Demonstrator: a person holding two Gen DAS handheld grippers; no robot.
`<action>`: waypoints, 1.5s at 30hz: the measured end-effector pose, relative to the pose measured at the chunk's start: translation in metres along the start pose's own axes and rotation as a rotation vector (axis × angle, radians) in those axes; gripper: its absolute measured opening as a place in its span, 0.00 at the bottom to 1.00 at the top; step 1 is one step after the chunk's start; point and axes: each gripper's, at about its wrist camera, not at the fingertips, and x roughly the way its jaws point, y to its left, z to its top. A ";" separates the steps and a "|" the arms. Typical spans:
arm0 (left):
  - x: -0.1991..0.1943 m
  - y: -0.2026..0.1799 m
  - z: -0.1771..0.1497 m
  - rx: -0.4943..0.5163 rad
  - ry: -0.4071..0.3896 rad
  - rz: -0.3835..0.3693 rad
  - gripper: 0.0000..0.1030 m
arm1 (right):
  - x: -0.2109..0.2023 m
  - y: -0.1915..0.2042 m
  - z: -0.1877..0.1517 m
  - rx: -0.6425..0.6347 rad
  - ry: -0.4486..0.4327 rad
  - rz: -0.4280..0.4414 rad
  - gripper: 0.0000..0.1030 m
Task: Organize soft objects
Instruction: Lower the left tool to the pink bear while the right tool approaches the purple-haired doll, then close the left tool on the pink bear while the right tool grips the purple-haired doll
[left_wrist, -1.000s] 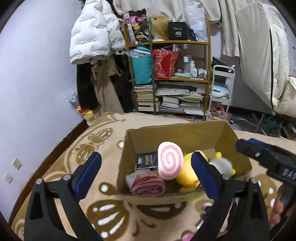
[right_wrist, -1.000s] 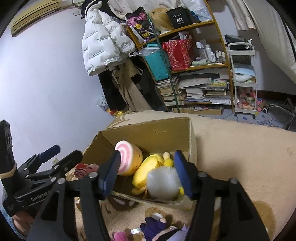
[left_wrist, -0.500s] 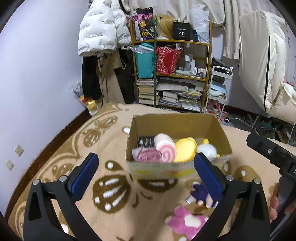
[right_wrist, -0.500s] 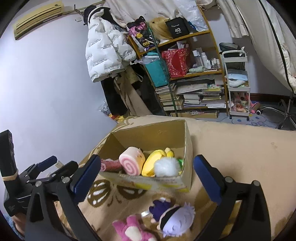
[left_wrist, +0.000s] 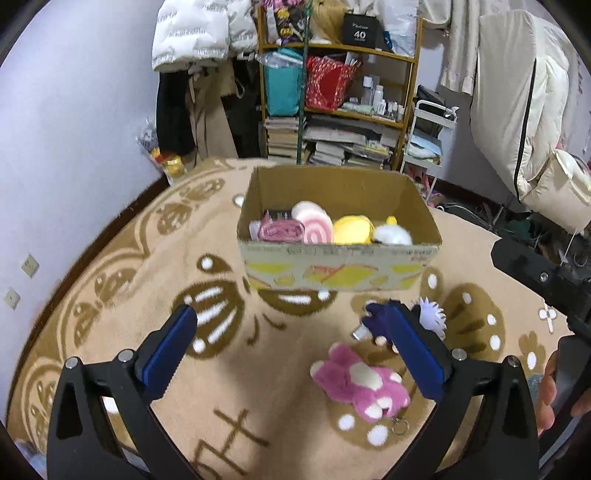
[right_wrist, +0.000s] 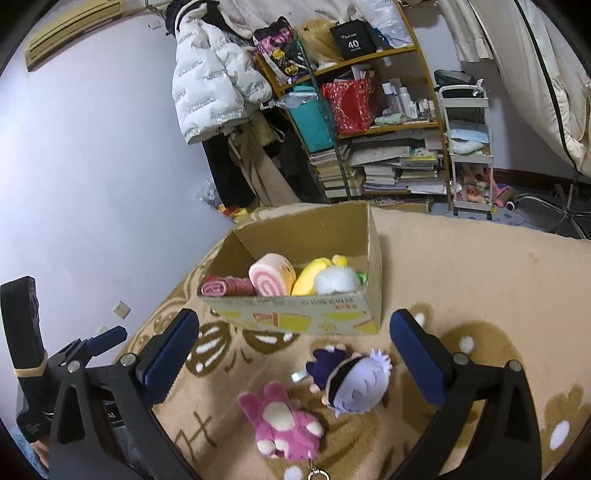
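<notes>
A cardboard box (left_wrist: 340, 258) stands open on a tan patterned rug (left_wrist: 110, 295). Inside it, in a row along the near wall, lie a rolled pink cloth (left_wrist: 279, 230), a pink-and-white swirl roll toy (left_wrist: 314, 225), a yellow plush (left_wrist: 352, 229) and a white fluffy ball (left_wrist: 391, 234).

On the rug in front of the box, outside it, lie two more soft toys. A pink bear plush (right_wrist: 282, 421) with a metal key ring lies on its back nearest the cameras. Just beside it, between the bear and the box, lies a doll with pale lilac hair and a dark purple outfit (right_wrist: 351, 380).

The left tool (left_wrist: 291, 350) stands wide with nothing between its blue pads; its jaws have just been opening a little further. The right tool (right_wrist: 291, 350) also stands wide and empty, its jaws having just been opening; in its own view the bear and the doll appear between its two fingers, lower on the rug and untouched. At the right edge of the left view a person's fingers (left_wrist: 550, 391) grip the right tool's handle.

Behind the box are a crowded bookshelf (right_wrist: 369, 122) and a white puffer jacket (right_wrist: 210, 77) hanging against the wall.
</notes>
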 end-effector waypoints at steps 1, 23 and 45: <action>0.003 0.000 -0.001 -0.005 0.008 -0.001 0.99 | 0.000 -0.001 -0.002 0.000 0.008 -0.004 1.00; 0.099 -0.017 -0.038 -0.048 0.203 -0.068 0.99 | 0.070 -0.035 -0.029 0.079 0.219 -0.088 1.00; 0.151 -0.037 -0.071 -0.034 0.413 -0.116 0.99 | 0.134 -0.063 -0.063 0.164 0.425 -0.150 1.00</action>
